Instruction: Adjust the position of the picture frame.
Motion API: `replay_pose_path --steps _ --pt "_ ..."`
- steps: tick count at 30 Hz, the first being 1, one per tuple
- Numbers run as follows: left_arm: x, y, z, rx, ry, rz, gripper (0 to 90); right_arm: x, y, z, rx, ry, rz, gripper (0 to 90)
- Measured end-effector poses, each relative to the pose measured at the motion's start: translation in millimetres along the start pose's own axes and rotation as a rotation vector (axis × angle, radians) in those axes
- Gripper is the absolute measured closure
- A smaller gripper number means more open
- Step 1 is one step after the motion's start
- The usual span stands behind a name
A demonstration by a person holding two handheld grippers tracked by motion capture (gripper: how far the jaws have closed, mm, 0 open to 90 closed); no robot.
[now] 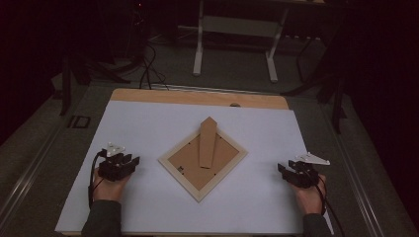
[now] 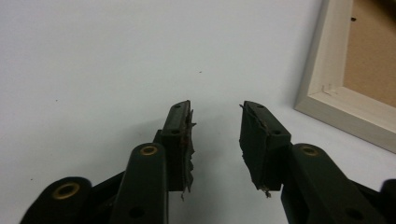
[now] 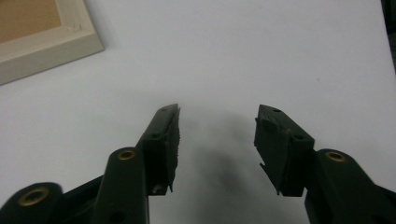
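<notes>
1. Picture frame lies face down on the white sheet, turned diamond-wise, between the two grippers and well apart from both sets of fingertips.
2. Cardboard easel stand sits flat on the brown backing, running from mid-frame past the far corner. Likely the part to work, or the frame itself to lift or flip; cannot tell which.
3. Left gripper: jaws parted, nothing between the fingers. Frame's pale wooden corner just ahead and right of the fingertips in the left gripper view.
4. Right gripper: jaws parted, empty, fingers over bare sheet. Frame corner ahead and left of the fingertips in the right gripper view.
5. Judged step: approach, both hands at rest positions either side.
6. Advice: bring each gripper in low and level toward the nearest side corner; keep jaws apart until the wooden rim sits between the pads.
7. Grip the rim, not the backing: thin board probably flexes or pops out.
8. Close both sides together so the frame doesn't spin on the smooth sheet.
9. If going for the stand, pin the rim with one gripper, then lift the free far tip with the other.
10. Risk: one-sided push slides the frame away from the fingertips.
</notes>
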State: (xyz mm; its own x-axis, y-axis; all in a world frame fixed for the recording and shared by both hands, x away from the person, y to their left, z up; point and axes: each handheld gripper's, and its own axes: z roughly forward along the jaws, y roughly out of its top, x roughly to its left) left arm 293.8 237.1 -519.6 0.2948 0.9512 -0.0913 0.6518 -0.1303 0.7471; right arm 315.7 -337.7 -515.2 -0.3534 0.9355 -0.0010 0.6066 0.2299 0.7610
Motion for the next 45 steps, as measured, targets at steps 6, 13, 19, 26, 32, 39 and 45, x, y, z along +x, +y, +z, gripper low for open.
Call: replay_pose_path --steps 6,13,19,26,32,39,45 --pt "-1.5 2.9 -0.3 0.005 -0.007 0.013 66.5 2.7 3.9 -1.1 -0.005 0.01 -0.01 54.3" --pt "-1.3 6.5 -0.6 0.014 -0.016 0.03 67.1 4.3 8.4 -2.9 -0.01 0.019 -0.014 56.9" --pt "-0.8 8.8 0.4 0.015 -0.02 0.033 67.1 8.5 13.1 -3.1 -0.011 0.029 -0.03 59.3" --pt "-3.2 14.9 2.8 0.013 -0.038 0.055 68.3 16.5 18.4 -0.4 -0.007 0.045 -0.051 65.7" --pt "-4.8 19.4 8.7 0.029 -0.069 0.058 74.7 24.1 22.2 2.5 -0.002 0.043 -0.064 77.0" --pt "-9.6 26.4 15.4 0.041 -0.093 0.088 88.1 35.9 25.0 7.0 0.003 0.042 -0.101 89.7" --pt "-14.7 27.1 25.4 0.06 -0.114 0.108 90.0 45.6 30.0 11.9 0.008 0.059 -0.118 89.9"
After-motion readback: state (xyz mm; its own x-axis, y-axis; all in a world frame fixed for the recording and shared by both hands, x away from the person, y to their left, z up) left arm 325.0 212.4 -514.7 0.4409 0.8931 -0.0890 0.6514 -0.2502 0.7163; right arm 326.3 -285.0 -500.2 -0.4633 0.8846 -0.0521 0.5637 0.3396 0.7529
